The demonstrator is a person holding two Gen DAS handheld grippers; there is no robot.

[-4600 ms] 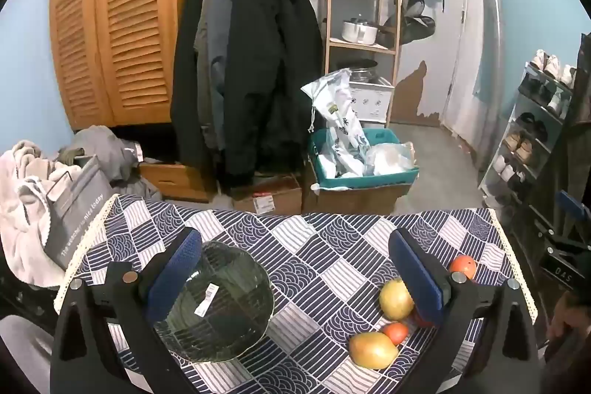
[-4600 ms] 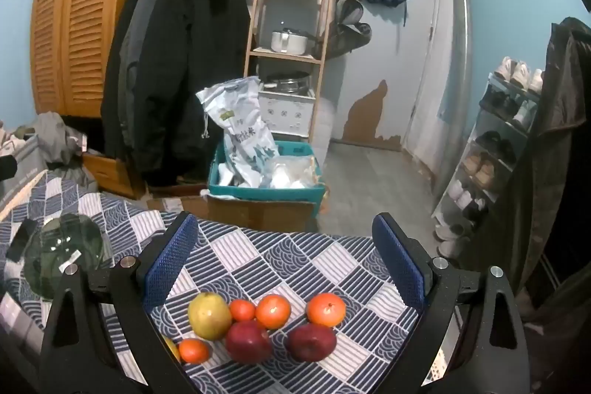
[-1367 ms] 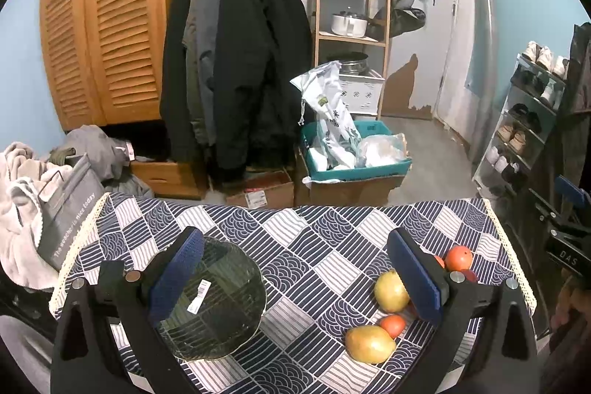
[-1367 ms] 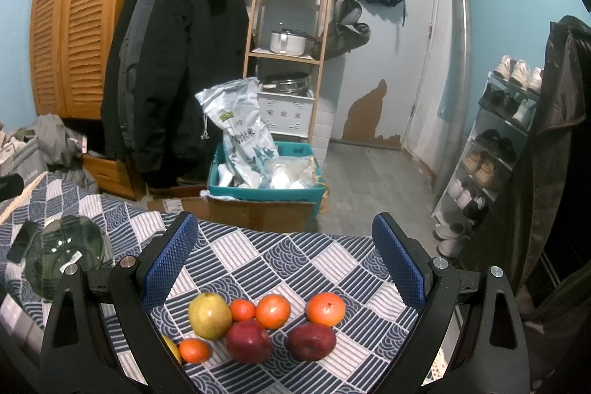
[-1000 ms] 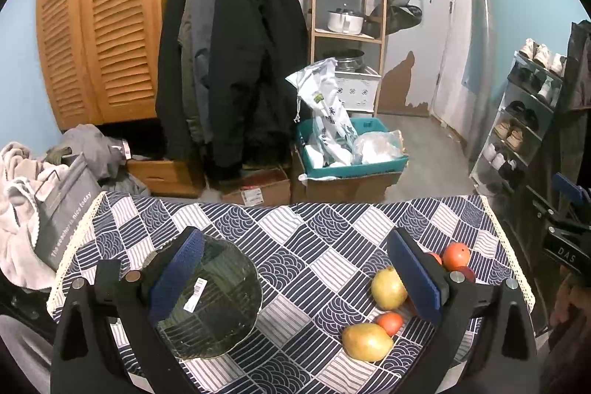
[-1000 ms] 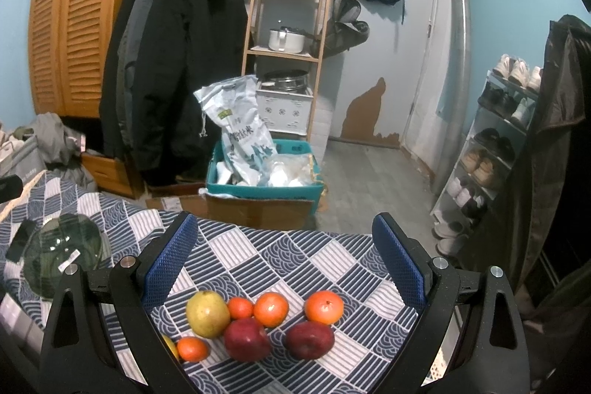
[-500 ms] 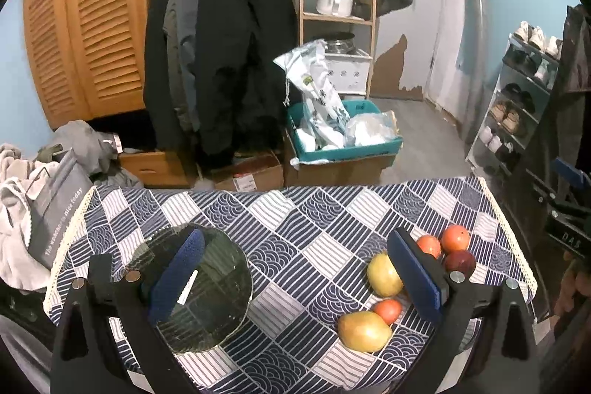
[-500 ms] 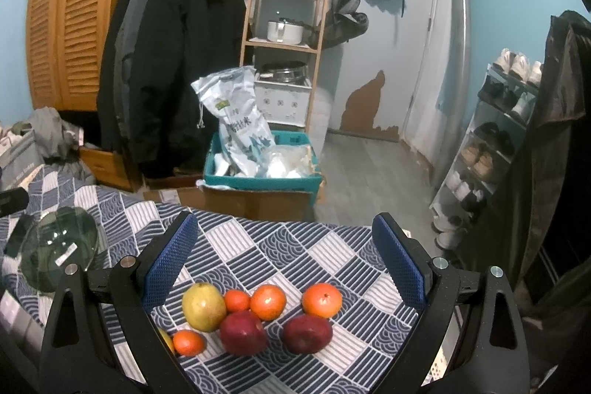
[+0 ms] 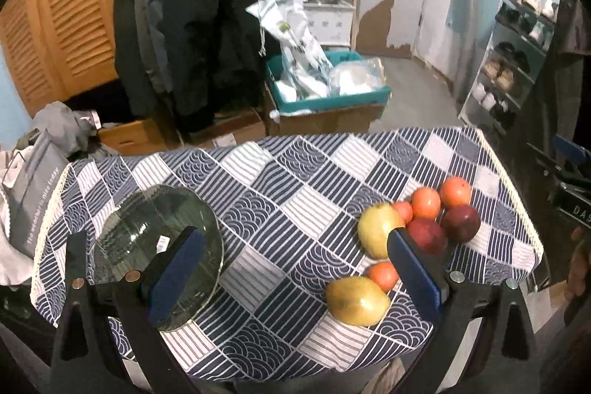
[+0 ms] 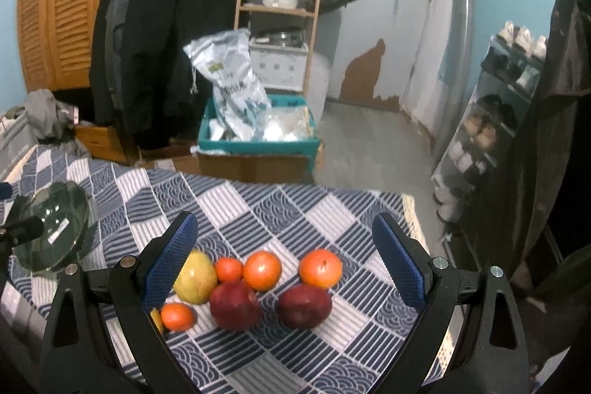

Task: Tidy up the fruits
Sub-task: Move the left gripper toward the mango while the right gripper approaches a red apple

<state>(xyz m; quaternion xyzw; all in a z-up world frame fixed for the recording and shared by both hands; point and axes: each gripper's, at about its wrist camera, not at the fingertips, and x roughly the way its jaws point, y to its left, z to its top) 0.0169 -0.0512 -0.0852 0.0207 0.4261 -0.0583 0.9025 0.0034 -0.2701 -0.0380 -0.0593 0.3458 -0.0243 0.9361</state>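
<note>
A big table (image 9: 317, 168) with a blue and white checked cloth fills the lower half of both views. Behind it, in the upper left of each frame, dark coats (image 10: 162, 36) hang by a wooden slatted door.

A clear glass bowl (image 9: 147, 231) sits at the lower left of the left wrist view, and at the far left edge of the right wrist view (image 10: 51, 228).

The left gripper (image 9: 291, 276) is held above the near edge of the table, tipped down toward the cloth. Its tongs are spread wide and hold nothing. The left finger pad (image 9: 173, 276) shows in front of the bowl, and the right one is just in front of the fruit.

The right gripper (image 10: 284, 261) is held low over the fruit pile, pointing forward and down. Its tongs are also spread wide and empty, with the fruit showing between them.

The fruit sits close together at the lower right of the left wrist view. There is 1 yellow pear (image 9: 356, 300) at the front, 1 yellow-green apple (image 9: 378, 229), 2 dark red apples (image 10: 234, 305), 2 big oranges (image 10: 319, 268) and 2 small oranges (image 10: 177, 315). All of it lies on the cloth, well apart from the bowl.
</note>
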